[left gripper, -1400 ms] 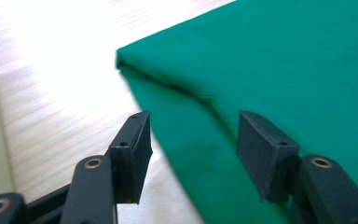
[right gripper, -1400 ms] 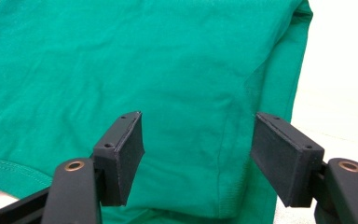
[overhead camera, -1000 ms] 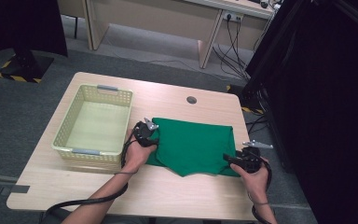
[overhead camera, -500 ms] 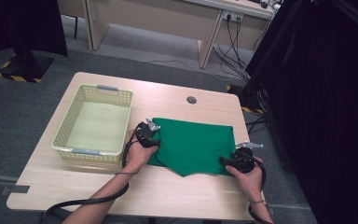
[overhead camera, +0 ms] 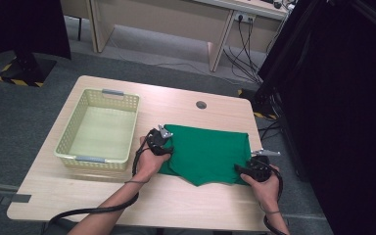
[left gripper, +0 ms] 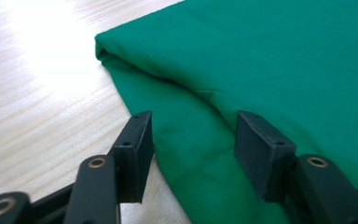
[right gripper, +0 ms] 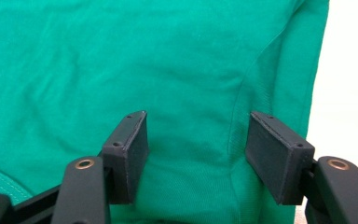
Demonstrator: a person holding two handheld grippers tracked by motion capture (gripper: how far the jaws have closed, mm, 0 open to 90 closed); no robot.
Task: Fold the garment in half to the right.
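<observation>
Left black two-jaw handheld gripper (overhead camera: pixel 165 143) and right black two-jaw handheld gripper (overhead camera: pixel 240 170): matte black bodies, each trailing a thick black cable. Flat rectangular black jaw pads (left gripper: pixel 136 144) carry small recessed screw holes; brass-coloured rivets (right gripper: pixel 84 164) mark the linkage pivots. A grey three-cornered plate (overhead camera: pixel 265 152) tops the right unit. Forearms bare, sleeveless.

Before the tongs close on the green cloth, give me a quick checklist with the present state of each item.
1. Left tongs open over the green cloth's edge: ok.
2. Right tongs open over the cloth near its seam: ok.
3. Cloth lying flat on the table: ok, one folded layer at the left edge.
4. Pads pressing on fabric: not ok, both stand apart.
5. Basket empty, beside the cloth: ok.
6. How many layers each grip would catch: cannot tell.
</observation>
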